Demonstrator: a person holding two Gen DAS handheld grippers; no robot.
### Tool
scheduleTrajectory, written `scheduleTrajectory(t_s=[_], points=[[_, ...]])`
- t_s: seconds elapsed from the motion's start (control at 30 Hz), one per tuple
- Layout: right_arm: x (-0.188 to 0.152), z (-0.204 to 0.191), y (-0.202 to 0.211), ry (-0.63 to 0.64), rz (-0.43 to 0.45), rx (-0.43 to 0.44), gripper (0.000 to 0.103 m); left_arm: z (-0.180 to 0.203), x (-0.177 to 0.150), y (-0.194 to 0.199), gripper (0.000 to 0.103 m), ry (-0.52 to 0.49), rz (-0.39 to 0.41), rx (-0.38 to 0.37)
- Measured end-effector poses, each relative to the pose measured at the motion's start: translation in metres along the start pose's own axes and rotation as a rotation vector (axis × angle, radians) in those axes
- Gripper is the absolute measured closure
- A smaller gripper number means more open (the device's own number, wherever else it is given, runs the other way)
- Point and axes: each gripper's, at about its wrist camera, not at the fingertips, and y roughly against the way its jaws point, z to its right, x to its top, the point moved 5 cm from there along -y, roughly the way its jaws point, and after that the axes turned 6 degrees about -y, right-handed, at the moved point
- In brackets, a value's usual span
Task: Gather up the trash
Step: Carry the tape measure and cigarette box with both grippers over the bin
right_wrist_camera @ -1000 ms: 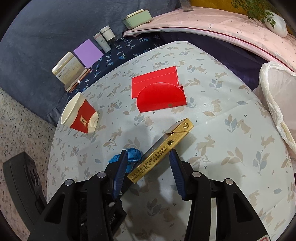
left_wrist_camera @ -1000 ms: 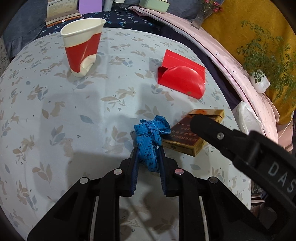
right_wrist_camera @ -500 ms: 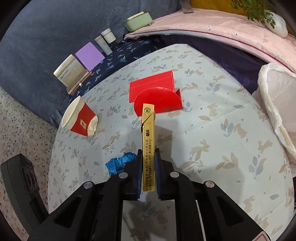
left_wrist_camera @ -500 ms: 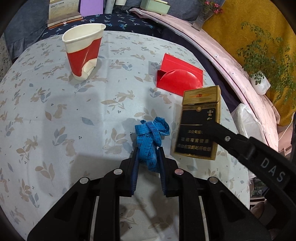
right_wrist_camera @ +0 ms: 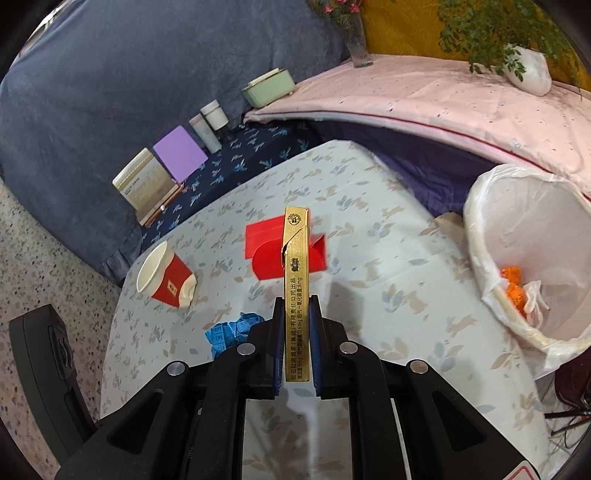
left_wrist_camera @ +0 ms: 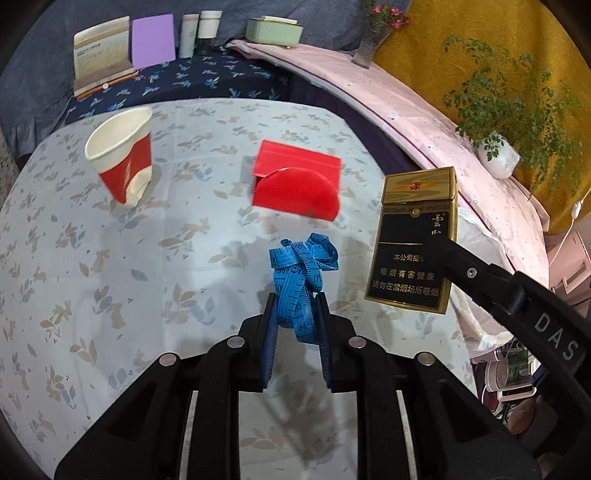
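My left gripper (left_wrist_camera: 295,299) is shut on a crumpled blue measuring tape (left_wrist_camera: 301,271) and holds it above the table. My right gripper (right_wrist_camera: 296,301) is shut on a gold and black cigarette pack (right_wrist_camera: 295,273), held upright above the table; the pack also shows in the left wrist view (left_wrist_camera: 415,240). A dented red and white paper cup (left_wrist_camera: 123,162) stands at the far left. A red envelope-like box (left_wrist_camera: 297,184) lies at the middle back. A bin with a white bag (right_wrist_camera: 532,251) stands off the table's right edge, with orange scraps inside.
The table has a pale rabbit-print cloth (left_wrist_camera: 110,277). Behind it, a dark blue bench holds a book (left_wrist_camera: 101,55), a purple card (left_wrist_camera: 153,40), two bottles and a green box (left_wrist_camera: 273,31). A pink-covered ledge with a potted plant (left_wrist_camera: 498,158) runs along the right.
My right gripper lifted the cigarette pack off the table, turned it upright and raised it further. My left gripper raised the blue tape off the table.
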Motion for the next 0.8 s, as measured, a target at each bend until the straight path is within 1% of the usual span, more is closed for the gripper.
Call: scheduleTrajectory(t_s=[0.37, 0.63, 0.8], points=[[0.025, 0.065, 0.043, -0.095, 0.094, -0.036, 0.091, 0.074, 0.016, 0.008, 0.084, -0.133, 0.033, -0.029], [0.04, 0.119, 0.075, -0.167, 0.173, -0.089, 0.091, 0.135, 0.024, 0.002, 0.084, -0.237, 0.033, -0.071], [0.045, 0.152, 0.089, -0.216, 0.202, -0.123, 0.091, 0.171, 0.027, -0.004, 0.084, -0.291, 0.032, -0.1]])
